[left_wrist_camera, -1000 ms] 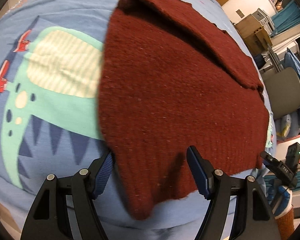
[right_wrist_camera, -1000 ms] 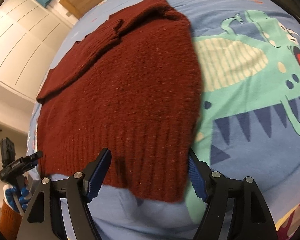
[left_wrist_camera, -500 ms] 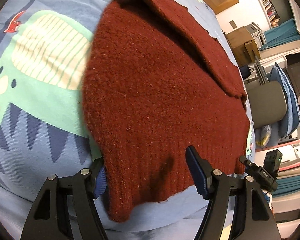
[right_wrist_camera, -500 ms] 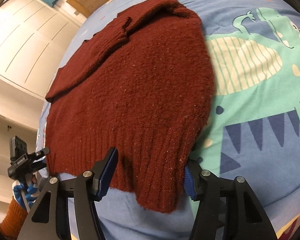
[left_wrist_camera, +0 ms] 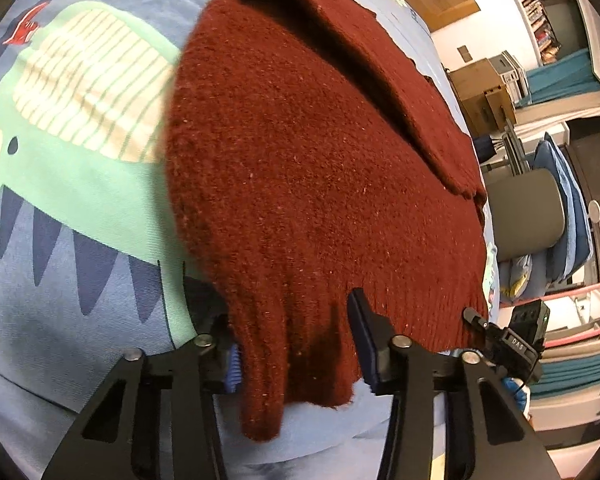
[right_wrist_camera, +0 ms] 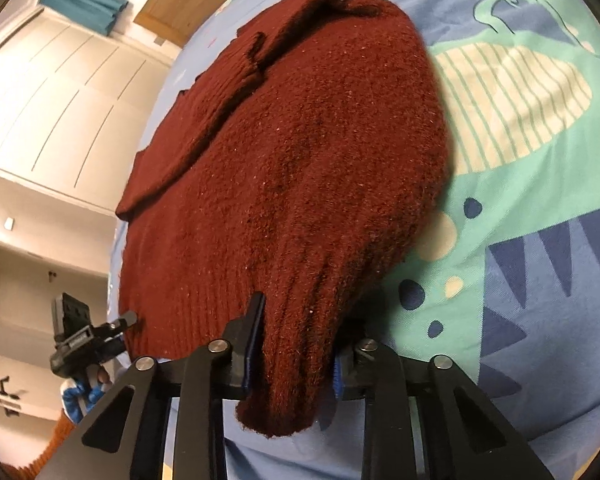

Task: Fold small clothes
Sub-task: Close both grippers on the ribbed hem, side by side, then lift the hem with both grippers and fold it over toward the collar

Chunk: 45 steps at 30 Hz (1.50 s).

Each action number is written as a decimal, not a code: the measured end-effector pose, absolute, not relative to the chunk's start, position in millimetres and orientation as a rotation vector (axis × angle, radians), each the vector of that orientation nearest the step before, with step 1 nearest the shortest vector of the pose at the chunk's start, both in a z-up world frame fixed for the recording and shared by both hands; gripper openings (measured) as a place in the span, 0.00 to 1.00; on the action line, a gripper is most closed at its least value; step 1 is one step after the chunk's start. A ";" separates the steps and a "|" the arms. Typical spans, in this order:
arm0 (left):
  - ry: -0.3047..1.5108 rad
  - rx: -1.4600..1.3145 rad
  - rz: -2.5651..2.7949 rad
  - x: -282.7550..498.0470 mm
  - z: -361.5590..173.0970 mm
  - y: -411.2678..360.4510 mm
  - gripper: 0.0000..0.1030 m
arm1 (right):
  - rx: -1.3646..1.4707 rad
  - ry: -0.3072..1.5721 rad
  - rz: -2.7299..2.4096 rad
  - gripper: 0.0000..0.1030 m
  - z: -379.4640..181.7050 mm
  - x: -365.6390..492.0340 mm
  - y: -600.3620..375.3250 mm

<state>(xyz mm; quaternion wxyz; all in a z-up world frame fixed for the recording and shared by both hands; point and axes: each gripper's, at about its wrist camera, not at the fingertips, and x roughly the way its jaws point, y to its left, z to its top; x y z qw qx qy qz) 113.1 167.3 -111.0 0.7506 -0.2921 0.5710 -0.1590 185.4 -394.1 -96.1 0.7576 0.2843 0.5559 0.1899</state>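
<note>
The dark red knitted sweater (left_wrist_camera: pixel 320 168) lies flat on the bed cover (left_wrist_camera: pixel 80 320), a blue sheet with a green dinosaur print, and its ribbed hem is at the near edge of the bed, toward me. My left gripper (left_wrist_camera: pixel 296 340) has just been closing on one near corner of the hem; the wool is bunched between its blue pads, and they seem to press on it. My right gripper (right_wrist_camera: pixel 296 344) has also been closing, and it holds the other near corner, where the fabric is gathered into a thick fold between the narrow fingers. One sleeve (right_wrist_camera: pixel 204 120) is folded over the body of the sweater, on the far side.
</note>
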 end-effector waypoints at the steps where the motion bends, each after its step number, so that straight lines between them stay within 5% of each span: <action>1: 1.247 -0.638 -0.345 111.8 -111.2 168.0 0.33 | 0.623 1.211 0.411 0.22 -96.6 185.0 -395.0; 5: 1.245 -0.629 -0.329 108.7 -111.3 167.7 0.17 | 0.613 1.199 0.397 0.16 -93.7 180.3 -398.7; 8: 1.228 -0.612 -0.326 106.7 -107.9 164.7 0.14 | 0.608 1.188 0.389 0.14 -90.4 177.6 -400.0; 45: 0.980 -0.665 -0.453 144.2 -14.3 171.0 0.09 | 0.615 1.005 0.452 0.12 -16.3 215.9 -412.7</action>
